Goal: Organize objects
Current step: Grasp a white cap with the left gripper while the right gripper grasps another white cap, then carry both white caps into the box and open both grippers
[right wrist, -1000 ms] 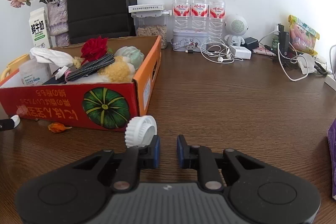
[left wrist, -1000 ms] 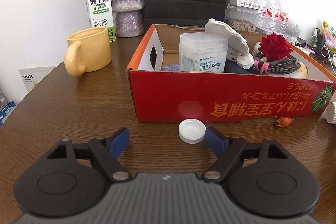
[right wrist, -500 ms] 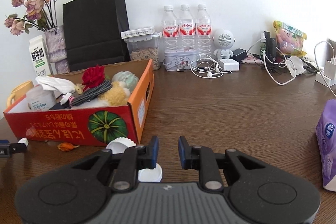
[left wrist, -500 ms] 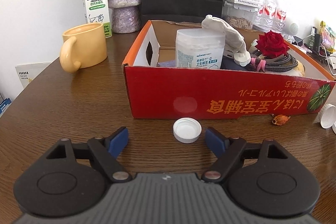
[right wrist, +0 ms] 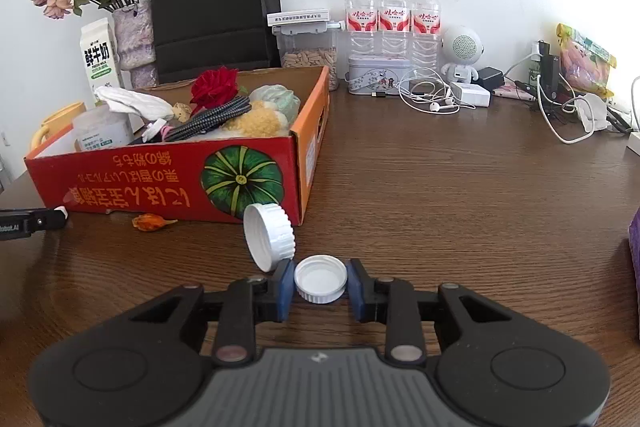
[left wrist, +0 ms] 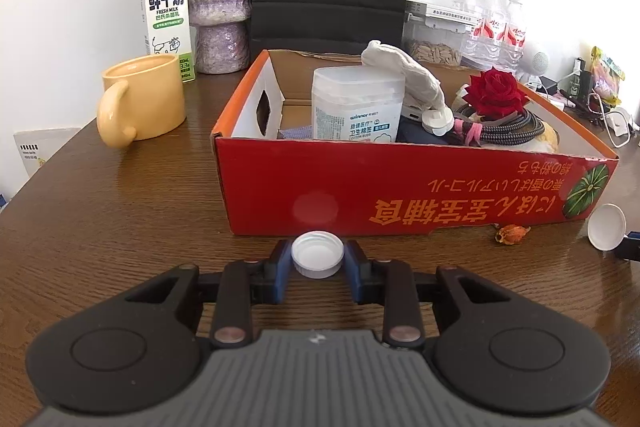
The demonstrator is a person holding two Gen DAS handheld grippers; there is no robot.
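Observation:
My left gripper (left wrist: 318,269) is shut on a small white bottle cap (left wrist: 317,259), held open side up just in front of the red cardboard box (left wrist: 400,187). My right gripper (right wrist: 320,285) is shut on another white cap (right wrist: 320,278), open side up, low over the table. A larger ribbed white cap (right wrist: 267,237) stands tilted against the right gripper's left finger; it also shows at the right edge of the left wrist view (left wrist: 607,227). The box holds a cotton-swab tub (left wrist: 356,107), a red rose (left wrist: 496,93), a cable and cloth.
A dried orange flower bud (right wrist: 152,222) lies before the box. A yellow mug (left wrist: 140,99), milk carton (left wrist: 166,15) and vase (left wrist: 218,7) stand left of the box. Water bottles (right wrist: 392,15), earphones (right wrist: 432,99) and chargers line the back wall.
My left gripper closed on the small cap that lay in front of the box. My right gripper opened from shut and now grips a second cap; the ribbed cap now leans beside it.

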